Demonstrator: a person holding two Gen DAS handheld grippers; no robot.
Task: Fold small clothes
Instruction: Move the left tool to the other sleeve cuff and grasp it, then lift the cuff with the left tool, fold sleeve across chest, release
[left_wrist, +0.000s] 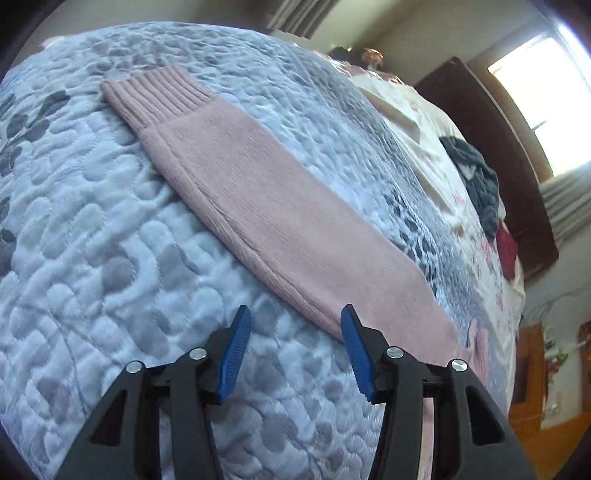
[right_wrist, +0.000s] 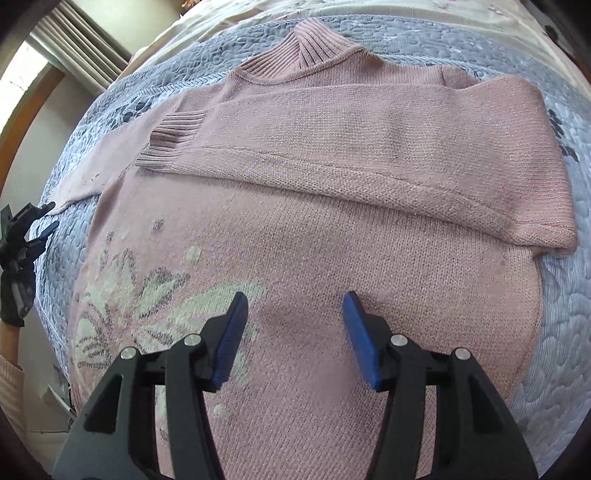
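Beyond my pink sweater (right_wrist: 332, 229) on the bed (left_wrist: 92, 258), loose laundry (left_wrist: 476, 181); both hand-held grippers, left (left_wrist: 295, 350) and right (right_wrist: 295, 339), gape wide, empty, above it.

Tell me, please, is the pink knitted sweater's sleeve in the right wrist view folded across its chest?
Yes, the sleeve lies flat across the pink knitted sweater, its ribbed cuff near the opposite side.

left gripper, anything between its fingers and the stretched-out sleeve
Nothing: in the left wrist view only bare quilt lies between the open left gripper and the sleeve.
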